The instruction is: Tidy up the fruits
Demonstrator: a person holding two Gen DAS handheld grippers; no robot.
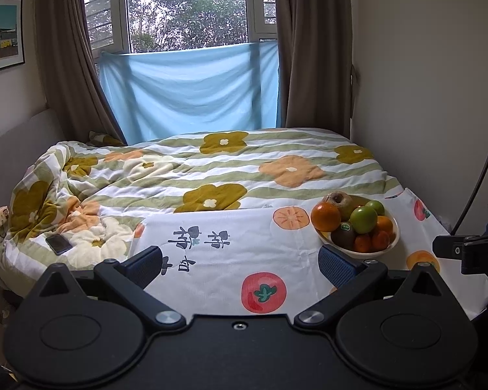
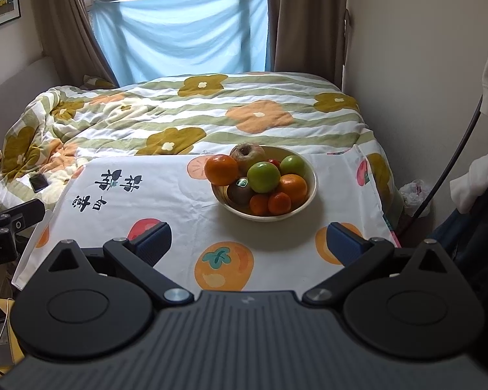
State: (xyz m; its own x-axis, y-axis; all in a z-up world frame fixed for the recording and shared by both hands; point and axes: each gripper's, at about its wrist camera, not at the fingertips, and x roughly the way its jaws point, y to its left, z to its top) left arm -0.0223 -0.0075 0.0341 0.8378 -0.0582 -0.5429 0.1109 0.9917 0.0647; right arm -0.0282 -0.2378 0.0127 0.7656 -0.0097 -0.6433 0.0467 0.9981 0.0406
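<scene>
The bowl (image 2: 310,191) of fruit stands on the cloth-covered table (image 2: 166,195), toward its far right corner, close to the far edge where the table meets the bed (image 2: 211,113). All the fruit in view lies heaped inside the bowl: a large orange (image 2: 221,169) leaning over the left rim, a brownish apple (image 2: 246,153) at the back, two green apples (image 2: 263,177) in the middle and back right, a kiwi (image 2: 239,191) with a sticker at front left, and several small oranges (image 2: 279,202) along the front. No fruit lies loose on the cloth. That fits either a bowl already gathered full or a heap waiting to be sorted out, and the pictures do not settle which.

The right gripper (image 2: 249,239) hangs over the near edge of the table, its jaws spread wide with nothing between them. The bowl lies straight ahead of it, slightly right of its centre line, with bare cloth between. The left gripper (image 1: 240,261) is likewise wide open and empty, over the near left part of the table; from it the bowl sits ahead and well off to the right, just beyond its right finger (image 1: 336,268). By that judgement the right gripper has the more direct line to the bowl. The bowl is round, so it has no long axis to line up with.

A phone (image 1: 59,243) lies on the bed's rumpled quilt, left of the table.
</scene>
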